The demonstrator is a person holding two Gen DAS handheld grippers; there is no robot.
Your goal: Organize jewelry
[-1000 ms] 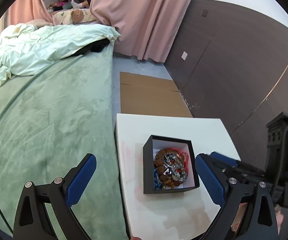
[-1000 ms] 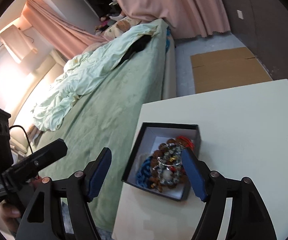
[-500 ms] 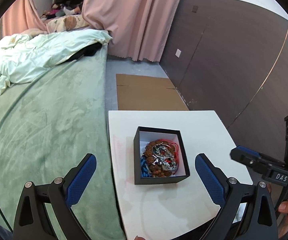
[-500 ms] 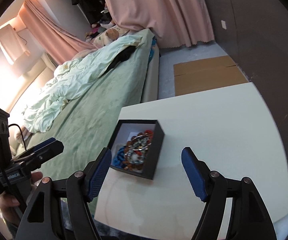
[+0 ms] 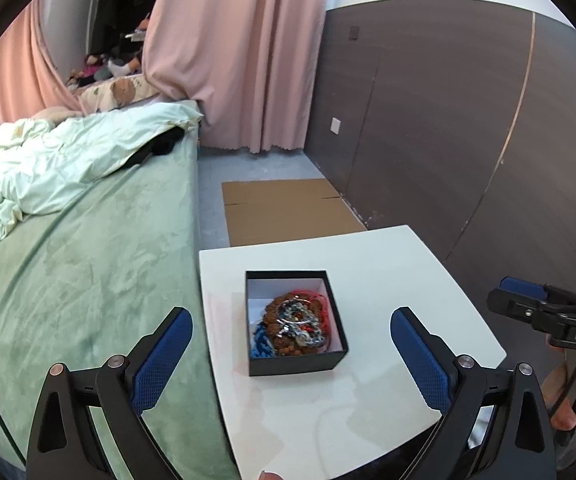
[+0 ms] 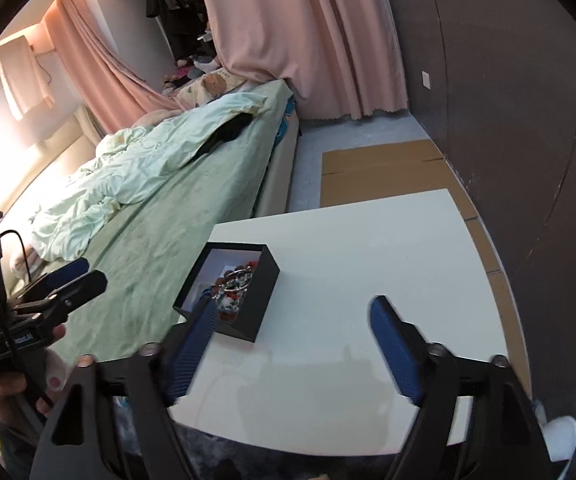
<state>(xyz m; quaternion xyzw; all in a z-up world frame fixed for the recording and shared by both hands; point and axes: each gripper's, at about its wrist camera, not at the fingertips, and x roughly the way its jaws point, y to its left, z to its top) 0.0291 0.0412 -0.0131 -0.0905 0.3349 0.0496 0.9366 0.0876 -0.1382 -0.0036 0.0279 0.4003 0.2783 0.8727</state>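
one black box [image 5: 295,322] sits on the white table [image 5: 387,280], near the table's edge by the green bed [image 5: 80,264]. its lid is off, and i see no lid. inside is one tangled heap of jewelry [image 5: 293,326]: brown beads, a red cord, something blue, and some silver bits. how many pieces are in the heap i cannot tell

both grippers hang back from the box and touch nothing. in the left wrist view the left gripper [image 5: 291,354] is wide open and empty, and the box lies straight ahead, between its two blue pads. in the right wrist view the right gripper [image 6: 291,344] is also wide open and empty; its jaws have just been opening, with nothing in them. the box lies ahead and off toward its left pad, so the left gripper looks better lined up and nearer. the box is about square, with no long side to line up on

two grippers, one box, one heap, one table
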